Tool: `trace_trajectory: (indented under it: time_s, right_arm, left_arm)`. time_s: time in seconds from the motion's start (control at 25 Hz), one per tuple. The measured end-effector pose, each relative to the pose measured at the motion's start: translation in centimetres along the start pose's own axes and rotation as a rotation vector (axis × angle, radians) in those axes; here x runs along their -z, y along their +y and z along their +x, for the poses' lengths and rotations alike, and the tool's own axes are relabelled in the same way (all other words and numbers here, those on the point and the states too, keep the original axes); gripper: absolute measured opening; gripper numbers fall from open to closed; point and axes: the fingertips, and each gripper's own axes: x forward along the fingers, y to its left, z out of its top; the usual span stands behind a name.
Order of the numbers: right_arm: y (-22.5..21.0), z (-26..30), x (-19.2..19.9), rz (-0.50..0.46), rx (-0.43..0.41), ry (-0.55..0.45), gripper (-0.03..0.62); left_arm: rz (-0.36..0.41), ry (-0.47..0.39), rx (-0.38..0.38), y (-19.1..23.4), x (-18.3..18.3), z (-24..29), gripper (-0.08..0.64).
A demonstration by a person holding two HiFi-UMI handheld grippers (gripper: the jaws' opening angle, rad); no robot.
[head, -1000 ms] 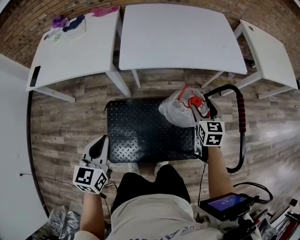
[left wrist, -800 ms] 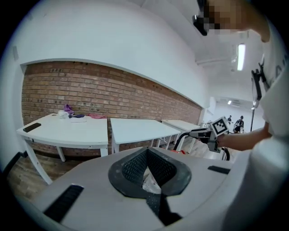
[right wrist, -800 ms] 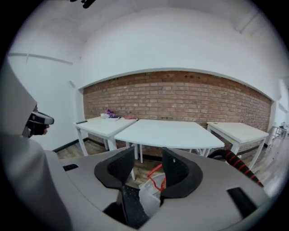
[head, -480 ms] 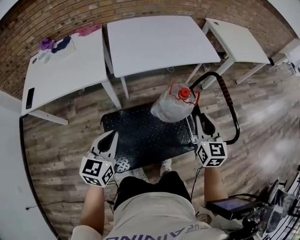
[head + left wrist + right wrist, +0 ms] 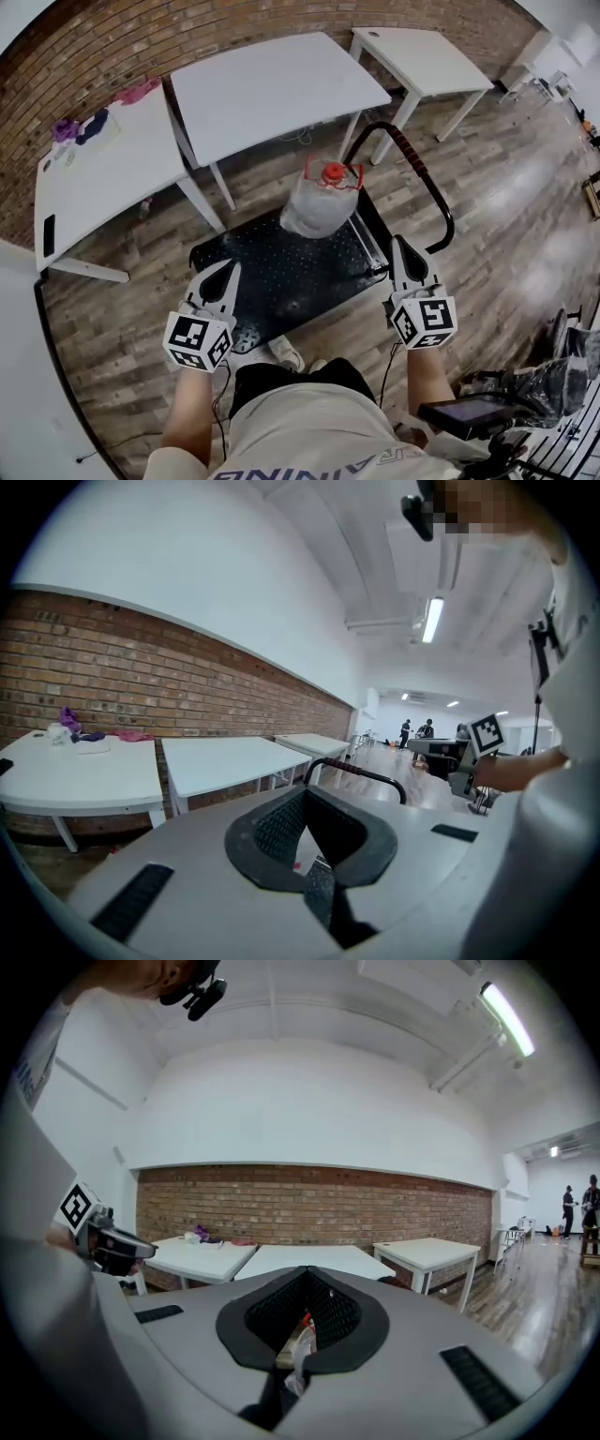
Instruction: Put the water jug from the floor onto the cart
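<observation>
The clear water jug (image 5: 317, 204) with a red cap and handle stands upright on the black cart deck (image 5: 272, 272), at its far right corner by the cart's push handle (image 5: 417, 183). My right gripper (image 5: 403, 247) hovers at the deck's near right edge, well short of the jug. Its jaws have just been closing and are now shut, with nothing between them. My left gripper (image 5: 225, 274) hangs over the deck's near left corner, jaws together and empty. Both grippers point roughly level toward the brick wall.
Three white tables (image 5: 272, 89) stand along the brick wall behind the cart. The left one carries cloths (image 5: 89, 122) and a phone (image 5: 49, 234). A tablet (image 5: 459, 412) and cables sit at the lower right. The person's shoe (image 5: 286, 352) is close to the deck's near edge.
My right gripper has drawn back from the jug's red handle to the deck's near edge, leaving the jug standing on the cart. My left gripper has risen a little.
</observation>
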Motion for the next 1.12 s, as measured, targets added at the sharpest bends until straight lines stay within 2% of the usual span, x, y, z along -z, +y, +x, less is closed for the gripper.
trace_trajectory:
  time_s: [0.24, 0.56, 0.72, 0.88, 1.12]
  right_arm:
    - [-0.1, -6.2, -1.7, -0.040, 0.019, -0.054, 0.005]
    - [-2.1, -14.9, -0.6, 0.006, 0.046, -0.055, 0.005]
    - [-2.0, -18.2, 0.6, 0.019, 0.041, -0.041, 0.005]
    - [-1.4, -19.8, 1.7, 0.039, 0.048, -0.034, 0.005]
    - [-1.1, -21.7, 2.9, 0.060, 0.070, -0.021, 0.005]
  left_arm:
    - [0.044, -0.015, 0.044, -5.0, -0.9, -1.3, 0.000]
    - [0.094, -0.017, 0.056, -12.4, -0.8, -4.9, 0.000]
    - [0.091, -0.009, 0.060, -15.0, -0.1, -6.9, 0.000]
    - [0.125, 0.009, 0.071, -16.3, 0.1, -8.2, 0.000]
    - [0.159, -0.016, 0.081, -17.1, -1.3, -9.0, 0.000]
